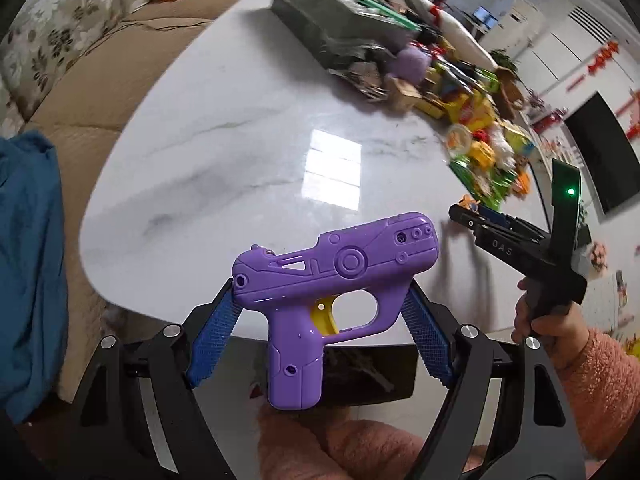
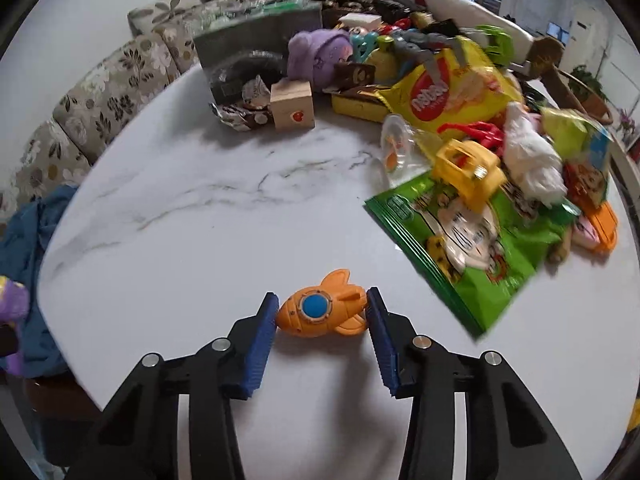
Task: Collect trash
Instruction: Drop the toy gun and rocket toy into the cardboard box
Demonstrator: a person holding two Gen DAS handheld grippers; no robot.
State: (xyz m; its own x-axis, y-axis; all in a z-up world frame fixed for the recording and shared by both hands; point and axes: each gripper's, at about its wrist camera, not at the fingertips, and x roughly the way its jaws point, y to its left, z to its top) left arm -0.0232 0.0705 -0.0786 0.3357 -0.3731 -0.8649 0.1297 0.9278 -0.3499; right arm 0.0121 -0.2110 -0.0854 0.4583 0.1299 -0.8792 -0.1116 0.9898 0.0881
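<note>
L gripper (image 1: 320, 312) fingers clamped wide, R gripper (image 2: 322, 312) fingers pinched in, both angled down.

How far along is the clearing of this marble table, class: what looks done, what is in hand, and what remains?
Done: the near part of the marble table is bare. In hand: the left gripper holds a purple toy pistol; the right gripper brackets an orange toy rocket lying on the table. Left: the green snack bag, yellow snack bag and piled toys.

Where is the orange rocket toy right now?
In the right wrist view the orange rocket toy lies on the white marble table, bottom centre, between the right gripper pads, with the green snack bag to its right.
</note>
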